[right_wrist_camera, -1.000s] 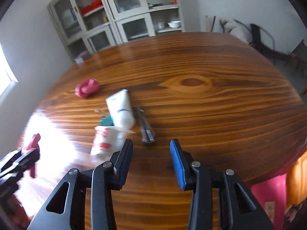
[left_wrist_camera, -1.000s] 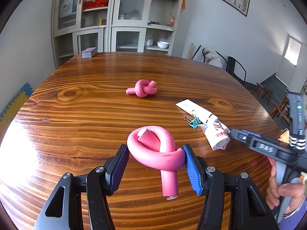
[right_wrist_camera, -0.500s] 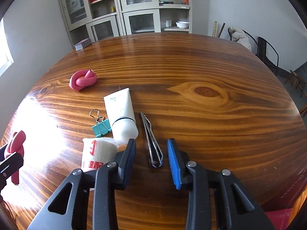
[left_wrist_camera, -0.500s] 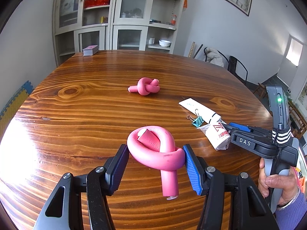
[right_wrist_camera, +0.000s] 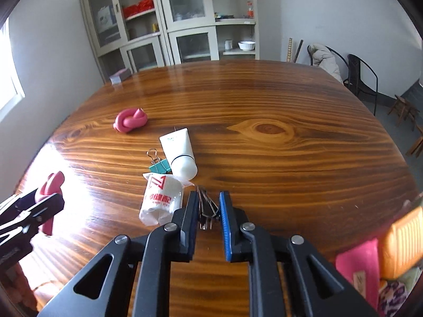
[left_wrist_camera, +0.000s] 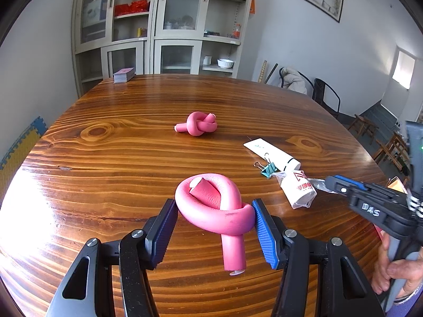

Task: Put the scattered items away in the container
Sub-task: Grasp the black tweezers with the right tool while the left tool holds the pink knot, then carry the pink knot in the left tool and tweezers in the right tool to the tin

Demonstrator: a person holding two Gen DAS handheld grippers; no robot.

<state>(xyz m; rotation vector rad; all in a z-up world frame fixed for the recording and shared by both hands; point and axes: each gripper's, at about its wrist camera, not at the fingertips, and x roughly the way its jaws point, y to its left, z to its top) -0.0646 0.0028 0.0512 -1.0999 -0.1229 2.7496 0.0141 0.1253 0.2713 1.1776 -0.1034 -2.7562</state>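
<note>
My left gripper [left_wrist_camera: 214, 227] is shut on a looped pink foam tube [left_wrist_camera: 211, 206] and holds it just above the wooden table [left_wrist_camera: 132, 158]. My right gripper [right_wrist_camera: 208, 208] has its fingers narrowed around a metal clip tool [right_wrist_camera: 206, 208] lying on the table; the pads look near it but contact is unclear. A knotted pink foam tube [left_wrist_camera: 198, 124] lies mid-table. A white squeeze tube [right_wrist_camera: 179, 153], a teal binder clip [right_wrist_camera: 158, 163] and a wrapped white roll [right_wrist_camera: 161, 200] lie left of the right gripper.
A small stack of cards [left_wrist_camera: 123, 74] sits at the table's far edge. Glass-door cabinets [left_wrist_camera: 158, 26] stand behind. Chairs [right_wrist_camera: 362, 79] stand at the right. An orange container [right_wrist_camera: 401, 243] and pink items [right_wrist_camera: 357, 264] sit below the table's near right edge.
My right gripper has moved forward over the metal clip tool and its fingers have narrowed around it. My left gripper still holds the looped tube in the same place.
</note>
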